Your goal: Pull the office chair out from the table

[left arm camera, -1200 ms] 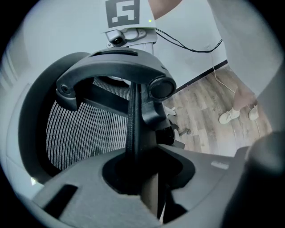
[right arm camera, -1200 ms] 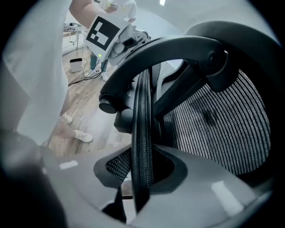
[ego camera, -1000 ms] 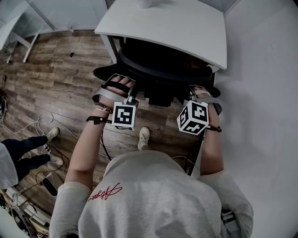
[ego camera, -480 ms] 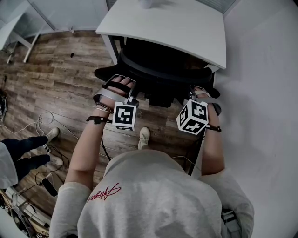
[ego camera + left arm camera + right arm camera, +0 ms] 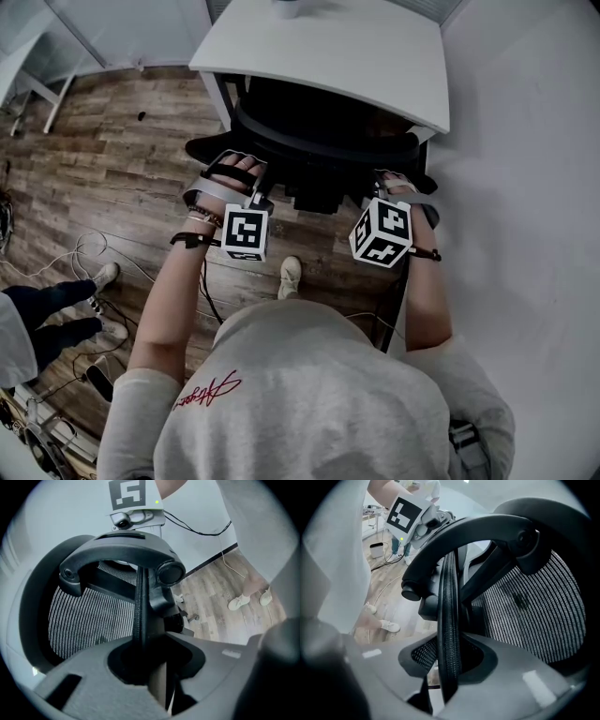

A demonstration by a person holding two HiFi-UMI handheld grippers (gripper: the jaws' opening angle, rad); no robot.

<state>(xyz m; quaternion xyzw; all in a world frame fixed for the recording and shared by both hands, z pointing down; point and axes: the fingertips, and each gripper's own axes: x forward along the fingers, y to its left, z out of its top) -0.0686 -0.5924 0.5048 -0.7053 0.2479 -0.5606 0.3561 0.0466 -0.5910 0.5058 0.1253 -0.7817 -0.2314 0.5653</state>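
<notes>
A black mesh office chair (image 5: 319,141) stands tucked under the white table (image 5: 328,52). Both grippers hold its backrest from behind. My left gripper (image 5: 263,199) is at the backrest's left side, and in the left gripper view the jaws (image 5: 145,667) are shut on the thin black rim of the backrest (image 5: 140,606). My right gripper (image 5: 388,189) is at the right side, where the jaws (image 5: 447,667) are shut on the mesh-covered rim (image 5: 449,616). The curved top bar of the chair (image 5: 122,550) arches above the mesh.
A white wall (image 5: 525,187) runs close along the right. Cables (image 5: 84,248) lie on the wood floor at the left, near another person's legs (image 5: 56,309). My own foot (image 5: 291,277) is behind the chair. Another table's leg (image 5: 37,89) shows at the far left.
Both grippers keep their hold on the backrest. The whole head view has shifted slightly; the chair and table stand as before relative to each other.
</notes>
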